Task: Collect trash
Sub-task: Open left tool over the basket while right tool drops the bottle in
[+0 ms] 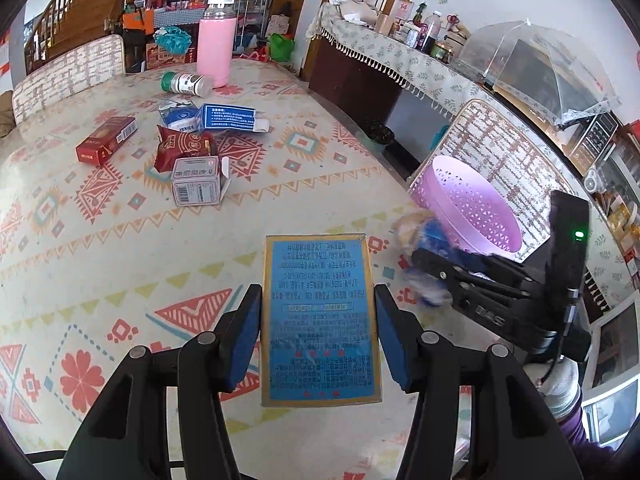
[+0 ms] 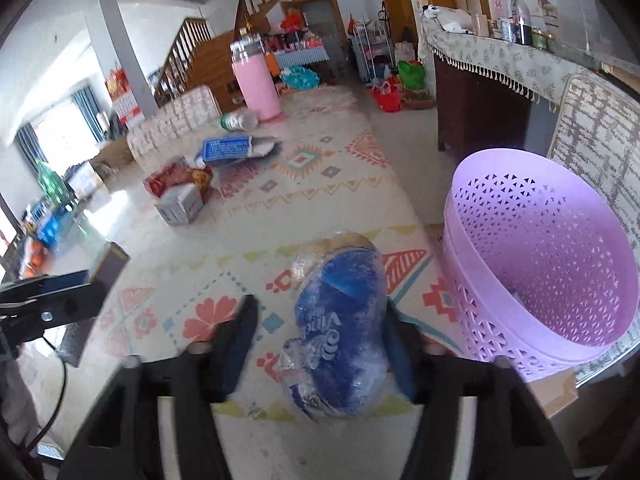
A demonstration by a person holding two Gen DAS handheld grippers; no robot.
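A cluttered room — wooden stairs (image 2: 208,48) at the back, a sideboard (image 1: 360,80) under a fringed cloth to the right. The counter (image 1: 120,240) wears a patterned cloth. A lilac basket (image 2: 540,264) stands on a chair (image 2: 596,128) just off the counter's right edge. Farther back: a pink bottle (image 1: 215,40), a tipped jar (image 1: 186,83), a red box (image 1: 106,140), a snack bag (image 1: 182,148), a grey box (image 1: 196,184). The left claw (image 1: 318,332) pinches a blue box (image 1: 320,320) above the counter. The right claw (image 2: 324,344) stands spread around a blue wrapper (image 2: 340,336) — only its right pad seems to touch — near the basket.
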